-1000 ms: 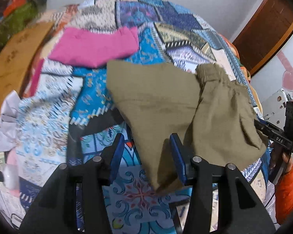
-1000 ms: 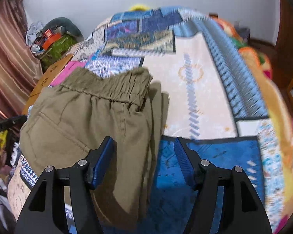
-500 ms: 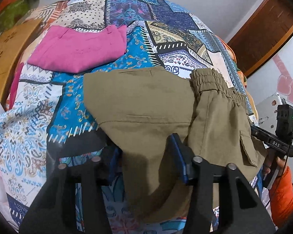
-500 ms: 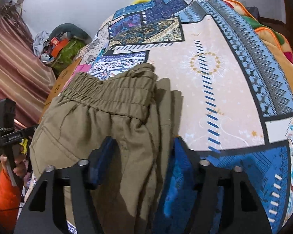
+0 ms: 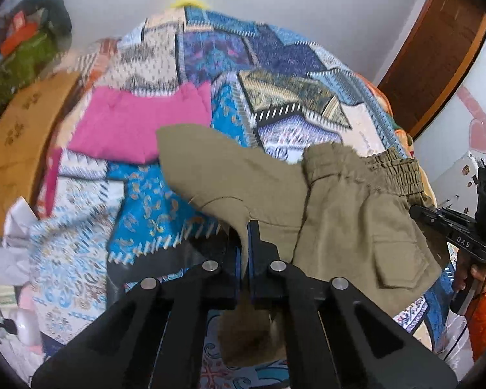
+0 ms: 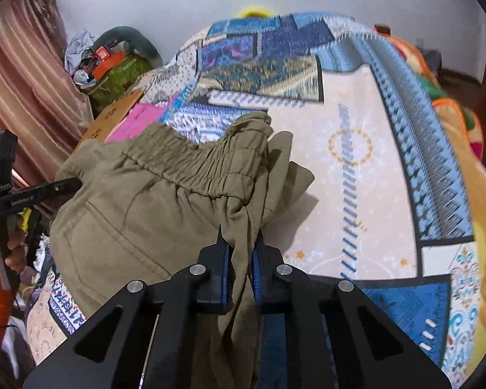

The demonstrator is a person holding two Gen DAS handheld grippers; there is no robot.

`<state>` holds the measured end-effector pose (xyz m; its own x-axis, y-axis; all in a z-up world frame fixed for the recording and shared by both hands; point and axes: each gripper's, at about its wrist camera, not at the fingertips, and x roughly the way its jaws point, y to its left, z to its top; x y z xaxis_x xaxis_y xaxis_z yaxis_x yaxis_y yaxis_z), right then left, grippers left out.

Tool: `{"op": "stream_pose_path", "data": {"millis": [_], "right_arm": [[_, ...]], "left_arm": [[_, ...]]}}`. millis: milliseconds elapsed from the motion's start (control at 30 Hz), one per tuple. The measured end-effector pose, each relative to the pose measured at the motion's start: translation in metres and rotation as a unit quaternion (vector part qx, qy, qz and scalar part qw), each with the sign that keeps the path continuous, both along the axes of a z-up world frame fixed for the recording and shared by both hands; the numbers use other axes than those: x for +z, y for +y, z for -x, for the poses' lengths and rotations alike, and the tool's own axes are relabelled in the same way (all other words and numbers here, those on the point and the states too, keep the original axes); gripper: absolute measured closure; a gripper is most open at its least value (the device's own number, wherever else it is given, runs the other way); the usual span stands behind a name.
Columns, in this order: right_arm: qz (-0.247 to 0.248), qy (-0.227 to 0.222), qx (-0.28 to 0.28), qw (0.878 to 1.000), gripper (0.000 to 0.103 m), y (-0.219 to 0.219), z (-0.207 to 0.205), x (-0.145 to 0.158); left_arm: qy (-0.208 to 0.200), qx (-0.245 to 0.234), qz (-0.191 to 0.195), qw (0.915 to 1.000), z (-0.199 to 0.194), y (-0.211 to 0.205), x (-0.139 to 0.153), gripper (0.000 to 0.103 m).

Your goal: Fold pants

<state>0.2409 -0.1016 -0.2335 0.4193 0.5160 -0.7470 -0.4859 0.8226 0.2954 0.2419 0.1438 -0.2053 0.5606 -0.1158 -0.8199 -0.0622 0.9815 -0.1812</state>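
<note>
Olive-green pants (image 5: 243,178) lie on a patchwork bedspread (image 5: 275,64), with the elastic waistband (image 5: 392,165) to the right and a leg folded across to the left. My left gripper (image 5: 245,243) is shut on the near edge of the leg fabric, which lifts there. In the right wrist view the pants (image 6: 145,210) bunch at the waistband (image 6: 210,168). My right gripper (image 6: 239,246) has its jaws closing, with a gathered fold of the pants pinched between the blue pads. Each gripper's tip shows at the pants' far side in the other view.
A folded pink garment (image 5: 139,126) lies on the bedspread behind the pants. A cardboard box (image 5: 16,136) and a clutter pile (image 6: 113,64) stand at the left by a curtain (image 6: 22,81). A wooden door (image 5: 437,48) is at the right.
Both grippers went from open around the pants' edges to closed on the fabric. The left one has risen a little, pulling the leg edge up.
</note>
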Motion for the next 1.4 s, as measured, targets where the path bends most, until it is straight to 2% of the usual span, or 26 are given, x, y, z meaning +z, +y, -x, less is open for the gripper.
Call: {"op": "stream_pose_path", "data": {"millis": [233,433,633,833,1067,1233,1400], "right_arm": [[-0.008,-0.048,0.004,0.999,0.095,0.014,0.004,0.036],[-0.022,-0.088,0.009,0.996,0.095,0.029,-0.005,0.071],[-0.026,-0.122,0.026,0.992,0.095,0.059,-0.024,0.097],[-0.027,-0.141,0.042,0.989,0.095,0.103,-0.057,0.111],[-0.014,-0.148,0.053,0.988,0.095,0.159,-0.099,0.105],[-0.007,-0.136,0.054,0.989,0.095,0.197,-0.127,0.085],[0.01,-0.109,0.064,0.992,0.095,0.231,-0.15,0.052]], "left_arm": [[-0.049,-0.001,-0.044,0.9978,0.004,-0.004,0.046,0.1],[-0.091,0.015,-0.056,0.9942,0.0,0.018,0.082,0.1],[-0.119,0.037,-0.067,0.99,-0.014,0.051,0.101,0.1],[-0.13,0.066,-0.077,0.9863,-0.044,0.094,0.105,0.1],[-0.124,0.098,-0.105,0.9819,-0.092,0.145,0.088,0.1],[-0.1,0.118,-0.126,0.9798,-0.128,0.182,0.051,0.1],[-0.055,0.139,-0.103,0.9833,-0.154,0.219,-0.002,0.1]]}}
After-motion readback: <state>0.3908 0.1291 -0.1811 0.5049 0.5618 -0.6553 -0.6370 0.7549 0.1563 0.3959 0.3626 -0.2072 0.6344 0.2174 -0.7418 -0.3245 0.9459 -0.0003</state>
